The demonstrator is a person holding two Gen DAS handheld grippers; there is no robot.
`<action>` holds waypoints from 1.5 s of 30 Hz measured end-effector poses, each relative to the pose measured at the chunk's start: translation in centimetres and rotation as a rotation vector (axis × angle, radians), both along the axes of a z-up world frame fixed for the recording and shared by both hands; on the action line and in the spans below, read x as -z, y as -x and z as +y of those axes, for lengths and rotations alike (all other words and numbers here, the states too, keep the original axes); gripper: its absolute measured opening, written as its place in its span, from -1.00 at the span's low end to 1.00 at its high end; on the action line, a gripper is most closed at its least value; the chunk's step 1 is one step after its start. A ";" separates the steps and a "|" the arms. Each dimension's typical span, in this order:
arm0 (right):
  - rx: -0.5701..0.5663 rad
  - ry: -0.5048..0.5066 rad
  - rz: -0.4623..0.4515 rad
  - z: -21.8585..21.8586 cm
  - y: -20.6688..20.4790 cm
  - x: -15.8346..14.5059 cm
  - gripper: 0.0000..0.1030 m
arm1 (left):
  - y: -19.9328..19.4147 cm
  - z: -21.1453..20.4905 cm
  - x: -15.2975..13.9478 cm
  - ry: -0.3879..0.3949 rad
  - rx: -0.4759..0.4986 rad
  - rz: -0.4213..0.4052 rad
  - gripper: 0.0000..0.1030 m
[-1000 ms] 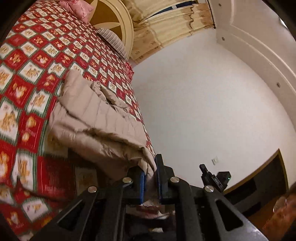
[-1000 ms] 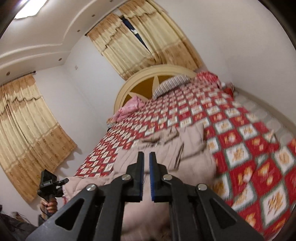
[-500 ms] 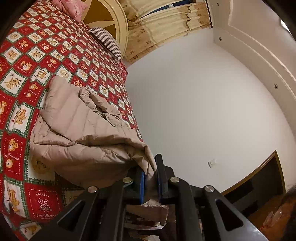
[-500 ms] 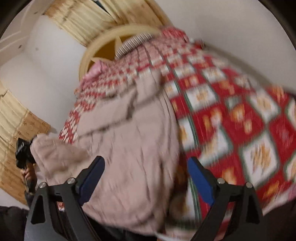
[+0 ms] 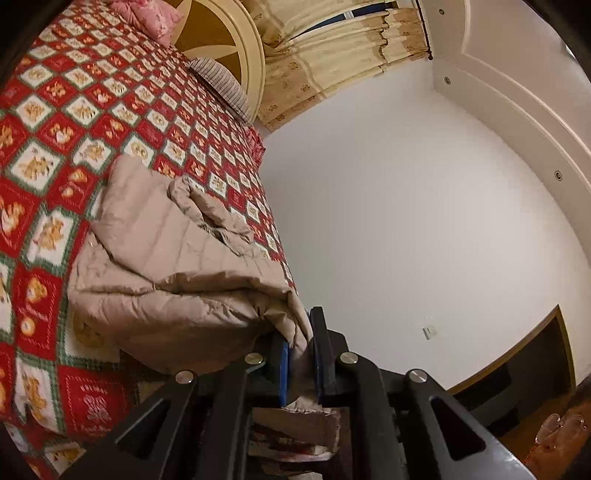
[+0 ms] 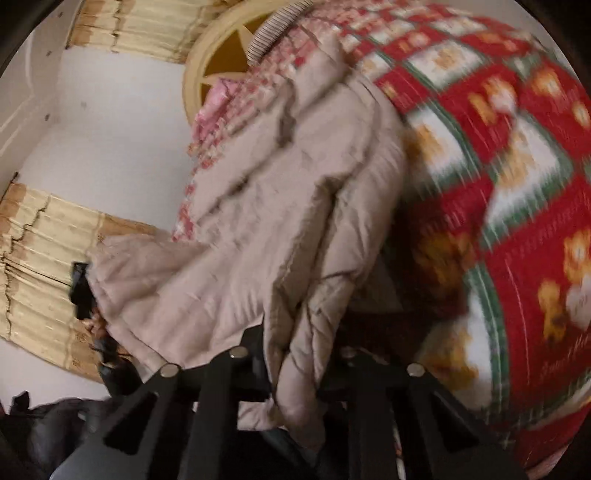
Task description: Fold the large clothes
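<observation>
Beige quilted coat lies bunched on the bedspread, a red, white and green check printed with bears. In the left wrist view the coat fills the space from centre out to 9 o'clock, and its near corner rises off the bed toward 6 o'clock. The left gripper is clamped on that corner: its blue pads stand nearly together with a fold of beige cloth pinched between them and a flap hanging out below. At 12 o'clock sits a cream round headboard, with a striped pillow and a pink pillow against it, and yellow curtains toward 1 o'clock.

The right wrist view is blurred. There the coat runs from centre down to 6 o'clock, where the right gripper is closing on a thick hem fold that lies between its jaws; the pads are hidden by cloth. At 9 o'clock the coat's other corner is lifted beside a dark device and a hand.
</observation>
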State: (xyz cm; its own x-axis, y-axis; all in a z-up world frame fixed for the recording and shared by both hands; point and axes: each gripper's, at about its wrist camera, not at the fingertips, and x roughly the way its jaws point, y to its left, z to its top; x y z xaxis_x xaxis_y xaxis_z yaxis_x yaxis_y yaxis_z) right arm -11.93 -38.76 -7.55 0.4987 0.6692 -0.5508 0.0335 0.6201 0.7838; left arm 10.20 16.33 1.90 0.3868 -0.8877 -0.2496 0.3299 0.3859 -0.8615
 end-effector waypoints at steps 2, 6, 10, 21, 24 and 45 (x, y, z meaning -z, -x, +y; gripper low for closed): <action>0.028 -0.049 -0.072 -1.1 -0.5 -2.5 -0.66 | -1.2 0.1 -0.5 -0.007 -0.006 -0.001 -0.82; 0.078 -0.133 -0.180 -3.3 -5.4 -7.7 -0.66 | -5.0 0.3 -1.3 -0.007 -0.041 0.006 -0.82; 0.100 -0.107 -0.215 -3.3 -12.4 -10.3 -0.66 | -11.0 0.6 -1.1 -0.005 -0.109 0.052 -0.81; 0.251 0.002 -0.086 -3.9 -34.8 -1.1 -0.55 | -27.8 -1.0 11.2 -0.141 -0.319 0.336 -0.80; 0.308 0.013 -0.040 -3.9 -37.2 4.0 -0.47 | -29.8 -0.9 15.6 -0.119 -0.323 0.414 -0.74; 0.389 0.047 -0.359 -4.6 -31.1 -4.8 0.38 | -25.4 4.9 4.5 -0.364 -0.429 0.096 0.83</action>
